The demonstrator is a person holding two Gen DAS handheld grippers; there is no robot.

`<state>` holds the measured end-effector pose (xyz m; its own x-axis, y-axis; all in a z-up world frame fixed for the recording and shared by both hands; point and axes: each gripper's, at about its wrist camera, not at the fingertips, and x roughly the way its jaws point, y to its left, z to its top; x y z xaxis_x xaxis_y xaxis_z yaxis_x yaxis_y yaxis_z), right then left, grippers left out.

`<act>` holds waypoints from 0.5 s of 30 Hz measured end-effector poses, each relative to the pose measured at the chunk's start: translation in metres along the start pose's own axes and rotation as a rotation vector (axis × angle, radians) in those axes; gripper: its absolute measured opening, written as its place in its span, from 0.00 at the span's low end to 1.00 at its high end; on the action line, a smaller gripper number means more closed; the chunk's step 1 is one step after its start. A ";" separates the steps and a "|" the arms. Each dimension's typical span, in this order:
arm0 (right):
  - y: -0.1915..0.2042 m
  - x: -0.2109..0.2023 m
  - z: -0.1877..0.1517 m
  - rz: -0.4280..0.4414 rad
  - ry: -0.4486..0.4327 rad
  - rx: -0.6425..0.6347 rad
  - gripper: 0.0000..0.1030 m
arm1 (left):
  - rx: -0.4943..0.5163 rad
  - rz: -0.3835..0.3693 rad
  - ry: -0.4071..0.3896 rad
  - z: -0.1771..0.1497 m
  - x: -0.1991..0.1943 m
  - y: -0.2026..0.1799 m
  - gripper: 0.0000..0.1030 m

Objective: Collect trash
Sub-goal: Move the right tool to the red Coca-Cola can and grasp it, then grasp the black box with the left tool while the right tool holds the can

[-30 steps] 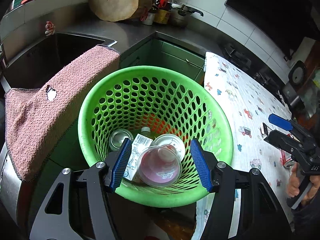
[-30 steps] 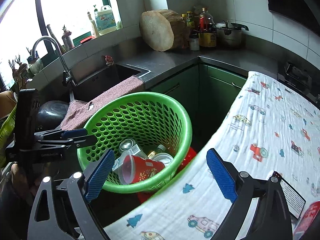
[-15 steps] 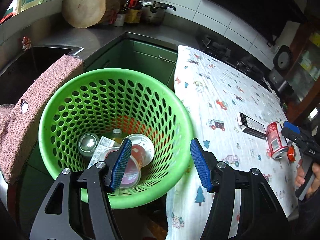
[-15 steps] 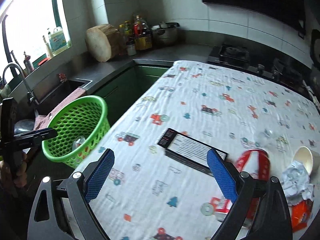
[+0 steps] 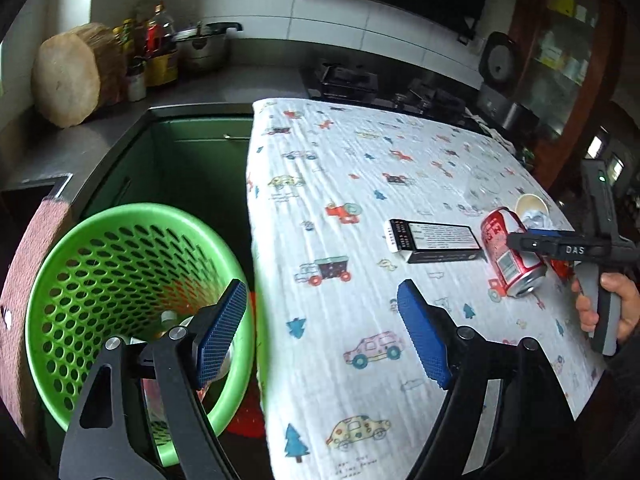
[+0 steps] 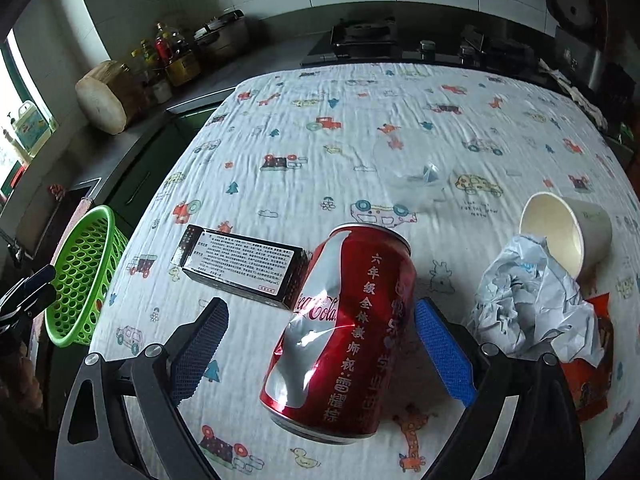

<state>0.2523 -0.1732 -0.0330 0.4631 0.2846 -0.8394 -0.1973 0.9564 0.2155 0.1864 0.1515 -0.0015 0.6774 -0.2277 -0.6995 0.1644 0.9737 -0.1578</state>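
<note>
Left gripper [image 5: 320,332]: black frame, silver screws, blue ribbed pads [image 5: 219,335].
Right gripper [image 6: 320,354]: same build; white "DAS" lettering, small green light.
Right hand [image 5: 608,306]: bare skin, possibly dark sleeve.

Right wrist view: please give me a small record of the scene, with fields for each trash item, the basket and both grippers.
red dented soda can: lying on its side, between the open right gripper fingers
black rectangular carton: flat, left of can
white paper cup: tipped over
crumpled white paper: beside cup
green perforated plastic basket: off the table edge
left gripper: open, empty
</note>
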 end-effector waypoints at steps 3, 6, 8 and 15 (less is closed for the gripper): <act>-0.005 0.010 0.003 0.003 0.032 0.022 0.88 | 0.103 -0.014 -0.008 0.010 0.007 -0.022 0.80; -0.008 0.018 0.005 0.023 0.076 0.037 0.79 | 0.206 -0.039 0.006 0.015 0.019 -0.043 0.81; -0.010 0.022 0.004 0.026 0.097 0.038 0.73 | 0.267 -0.045 0.016 0.017 0.029 -0.054 0.81; -0.018 0.017 -0.003 0.052 0.136 0.007 0.66 | 0.468 -0.119 0.082 0.024 0.069 -0.088 0.81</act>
<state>0.2611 -0.1854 -0.0528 0.3306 0.3224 -0.8870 -0.2114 0.9413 0.2633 0.2358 0.0500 -0.0185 0.5787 -0.3172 -0.7513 0.5543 0.8288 0.0770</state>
